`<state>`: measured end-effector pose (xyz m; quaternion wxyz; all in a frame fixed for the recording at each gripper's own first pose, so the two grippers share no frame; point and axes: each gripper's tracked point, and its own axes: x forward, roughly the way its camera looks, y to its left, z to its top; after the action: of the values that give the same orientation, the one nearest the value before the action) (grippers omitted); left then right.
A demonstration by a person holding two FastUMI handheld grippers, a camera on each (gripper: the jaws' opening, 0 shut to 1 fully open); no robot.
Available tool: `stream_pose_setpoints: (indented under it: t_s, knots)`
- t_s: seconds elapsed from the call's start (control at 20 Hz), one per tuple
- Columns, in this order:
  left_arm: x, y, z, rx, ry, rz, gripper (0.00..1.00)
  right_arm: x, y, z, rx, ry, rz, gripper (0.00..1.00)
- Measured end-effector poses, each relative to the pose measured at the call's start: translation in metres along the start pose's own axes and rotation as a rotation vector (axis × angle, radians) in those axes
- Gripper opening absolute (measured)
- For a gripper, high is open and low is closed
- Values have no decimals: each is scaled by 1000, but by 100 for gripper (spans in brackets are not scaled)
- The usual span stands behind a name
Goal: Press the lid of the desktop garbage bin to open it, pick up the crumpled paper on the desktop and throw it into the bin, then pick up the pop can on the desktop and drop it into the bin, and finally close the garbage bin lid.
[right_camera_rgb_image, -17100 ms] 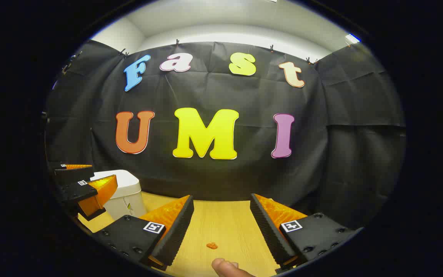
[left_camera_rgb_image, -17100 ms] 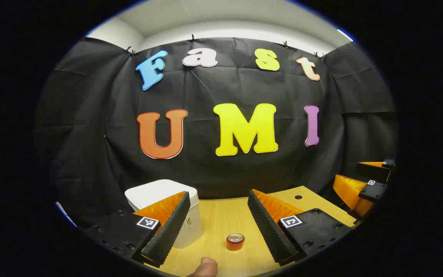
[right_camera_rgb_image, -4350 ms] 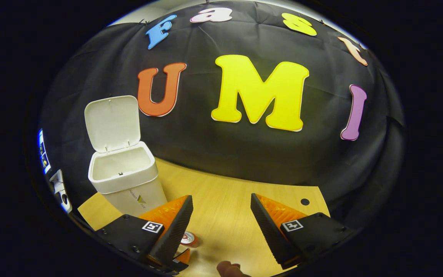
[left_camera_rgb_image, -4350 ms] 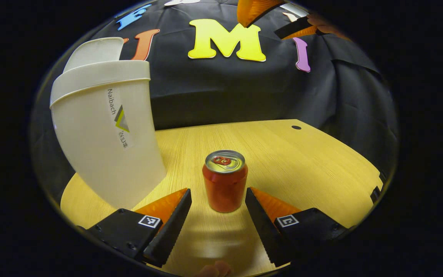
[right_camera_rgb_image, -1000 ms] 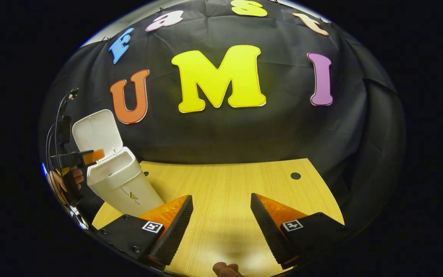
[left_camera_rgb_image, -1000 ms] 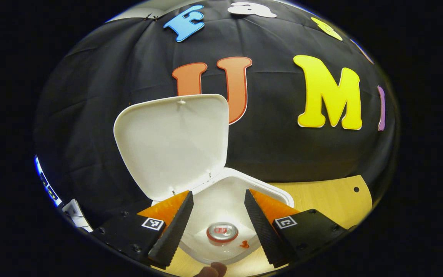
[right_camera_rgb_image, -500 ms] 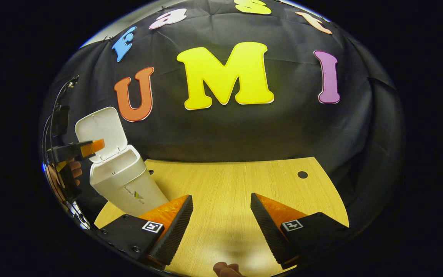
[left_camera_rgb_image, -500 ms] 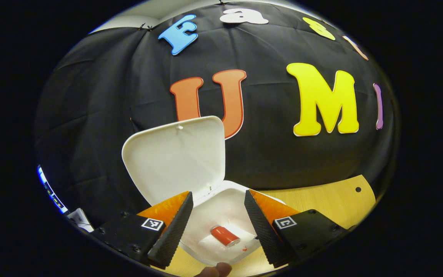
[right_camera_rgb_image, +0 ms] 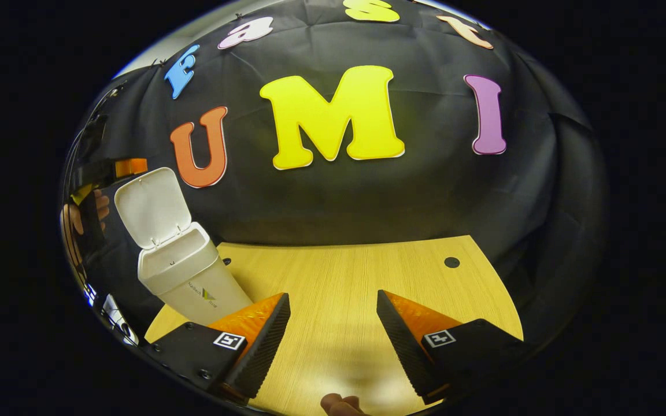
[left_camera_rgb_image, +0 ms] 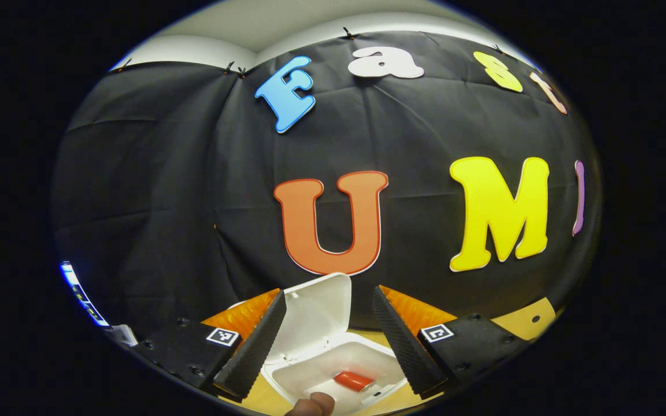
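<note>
The white bin [left_camera_rgb_image: 333,370] stands open below my left gripper [left_camera_rgb_image: 327,346], its lid [left_camera_rgb_image: 317,312] tipped up toward the wall. A red pop can [left_camera_rgb_image: 353,381] lies on its side on the bin's floor. My left gripper is open, well above the bin, with nothing between its fingers. In the right gripper view the bin [right_camera_rgb_image: 185,274] stands at the table's left end with its lid [right_camera_rgb_image: 151,205] raised, and the left gripper [right_camera_rgb_image: 129,167] hovers just above the lid's top edge. My right gripper [right_camera_rgb_image: 333,341] is open and empty over the bare wooden table [right_camera_rgb_image: 356,277].
A hand [right_camera_rgb_image: 85,212] holds the left gripper at the far left, beside the bin. The table has a small cable hole [right_camera_rgb_image: 452,262] near its back right corner. The black cloth wall rises close behind the bin and the table.
My left gripper has risen away from the bin, which now looks smaller and lower. The can, dropped upright a second ago, has tipped onto its side. The right gripper has barely moved.
</note>
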<state>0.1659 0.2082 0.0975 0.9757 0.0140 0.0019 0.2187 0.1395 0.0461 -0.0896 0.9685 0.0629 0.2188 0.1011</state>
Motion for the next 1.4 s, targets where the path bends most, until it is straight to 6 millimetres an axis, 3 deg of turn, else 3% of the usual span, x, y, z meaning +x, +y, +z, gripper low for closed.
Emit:
stream_pose_setpoints:
  t_s: [0.3,0.55,0.7,1.0,1.15,1.4]
  knots:
    - [32,18,31,-9,-31,54,98,3,-6,2,-10,2,-3,95]
    - [60,43,17,-50,22,128,98,6,-9,-3,-8,12,-8,96]
    - [74,46,-3,-78,92,145,98,11,-14,-7,-14,23,-21,95]
    - [77,41,-29,-130,185,156,98,19,-26,-9,-1,36,-44,96]
    - [74,40,-30,-156,190,159,97,19,-28,-12,9,45,-46,94]
    - [56,22,-38,-188,200,127,99,17,-27,-17,-10,47,-40,96]
